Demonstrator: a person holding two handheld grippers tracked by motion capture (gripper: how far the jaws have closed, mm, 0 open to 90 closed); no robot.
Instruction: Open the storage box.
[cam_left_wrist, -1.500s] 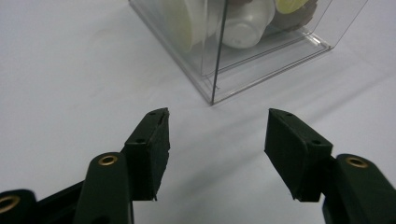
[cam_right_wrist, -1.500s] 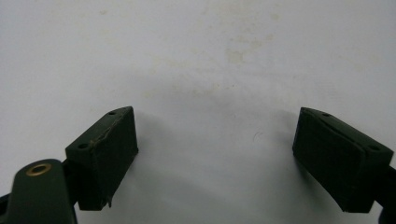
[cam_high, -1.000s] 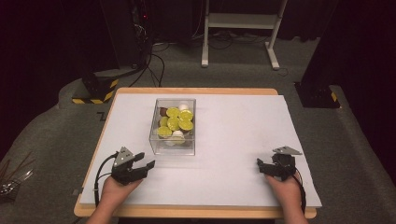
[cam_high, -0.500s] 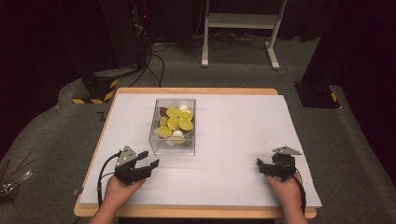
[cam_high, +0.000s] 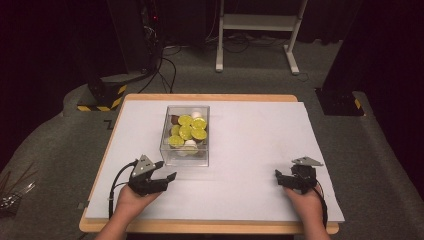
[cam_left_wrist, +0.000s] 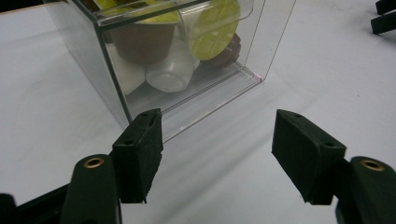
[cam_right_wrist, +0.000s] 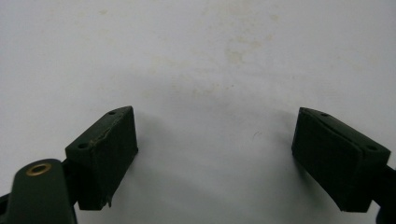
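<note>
The left gripper (cam_high: 167, 170) has just been opening its jaws, nothing between them, just near the clear box (cam_high: 185, 134) of capsules (cam_high: 186, 132). The right gripper (cam_high: 281, 178) stands open at the right, well apart, over the white sheet (cam_high: 250, 150).

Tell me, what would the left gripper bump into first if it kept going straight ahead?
Probably the clear box of little cups. The left gripper, jaws just opening with nothing between them, points at the box's near corner, over bare white table.
</note>
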